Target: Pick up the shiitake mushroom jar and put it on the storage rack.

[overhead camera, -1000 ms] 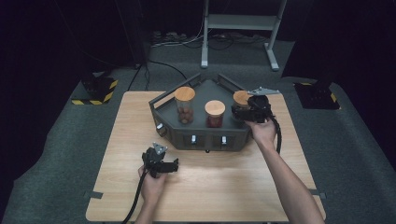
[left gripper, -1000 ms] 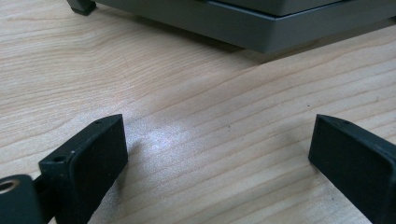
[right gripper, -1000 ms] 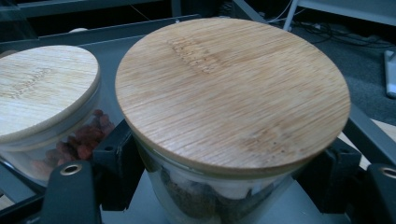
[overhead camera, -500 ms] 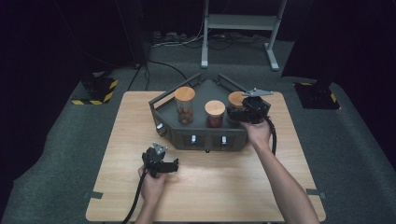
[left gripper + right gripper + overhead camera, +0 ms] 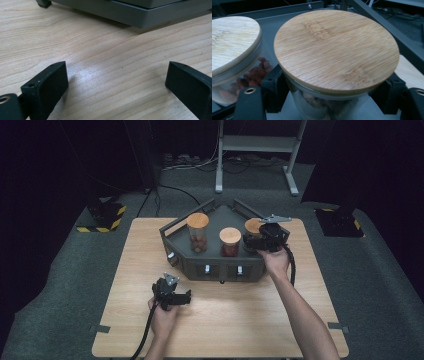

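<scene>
A grey angular tray (image 5: 175,231) stands at the back middle of the wooden table and holds three glass jars with bamboo lids. My right gripper (image 5: 253,240) is shut on the right jar (image 5: 252,226), its jaws on either side of the glass just under the lid. In the right gripper view that lid (image 5: 335,50) sits directly above the right gripper (image 5: 332,101), with brown contents below. The middle jar (image 5: 230,241) holds reddish pieces, and the tall jar (image 5: 197,232) stands at the left. My left gripper (image 5: 184,296) rests open on the table in front of the tray, with bare wood showing between the left gripper's jaws (image 5: 116,82).
The tray's front wall (image 5: 150,12) lies just beyond the left gripper. The middle jar (image 5: 234,42) stands close beside the held one. Raised rails (image 5: 252,210) edge the back of the tray. Bare wood (image 5: 235,320) spreads in front of it. Dark carpet surrounds the table.
The right gripper and the jar in it have edged slightly to the left. The left gripper has stayed where it was.
</scene>
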Demonstrator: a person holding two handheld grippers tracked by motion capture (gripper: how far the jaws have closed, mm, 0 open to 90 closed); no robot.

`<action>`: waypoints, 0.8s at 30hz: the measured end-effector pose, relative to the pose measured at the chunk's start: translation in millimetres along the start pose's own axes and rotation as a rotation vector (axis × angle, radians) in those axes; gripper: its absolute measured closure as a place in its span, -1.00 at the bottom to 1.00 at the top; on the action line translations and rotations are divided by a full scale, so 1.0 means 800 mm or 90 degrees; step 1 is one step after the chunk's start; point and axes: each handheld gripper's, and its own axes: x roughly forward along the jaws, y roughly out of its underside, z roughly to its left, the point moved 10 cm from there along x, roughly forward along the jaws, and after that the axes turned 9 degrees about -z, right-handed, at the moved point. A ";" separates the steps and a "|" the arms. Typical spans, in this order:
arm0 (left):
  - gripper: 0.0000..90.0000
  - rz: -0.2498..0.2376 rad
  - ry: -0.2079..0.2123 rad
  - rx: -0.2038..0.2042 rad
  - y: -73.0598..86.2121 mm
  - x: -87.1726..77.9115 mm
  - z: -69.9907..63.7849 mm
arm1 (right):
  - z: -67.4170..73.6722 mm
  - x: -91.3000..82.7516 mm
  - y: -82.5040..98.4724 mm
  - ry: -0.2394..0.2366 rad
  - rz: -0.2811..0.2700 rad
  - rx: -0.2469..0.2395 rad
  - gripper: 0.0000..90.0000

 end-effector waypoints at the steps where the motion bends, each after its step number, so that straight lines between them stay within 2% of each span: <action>1: -0.90 0.000 0.000 0.000 0.000 0.000 0.000 | 0.000 0.001 0.000 0.001 -0.001 0.001 -0.44; 8: -0.91 0.000 0.000 0.000 0.000 0.000 0.000 | -0.004 0.002 0.006 0.008 -0.001 0.002 -0.44; 11: -0.91 0.000 0.000 0.000 0.000 0.000 0.000 | -0.006 0.003 0.006 0.006 -0.009 0.013 -0.44; 17: -0.91 0.000 0.000 0.000 0.000 0.000 0.000 | -0.004 0.004 0.009 0.009 -0.010 -0.009 -0.44; 24: -0.91 0.000 0.000 -0.001 0.000 0.000 0.000 | -0.005 0.006 0.009 0.011 -0.027 -0.009 -0.44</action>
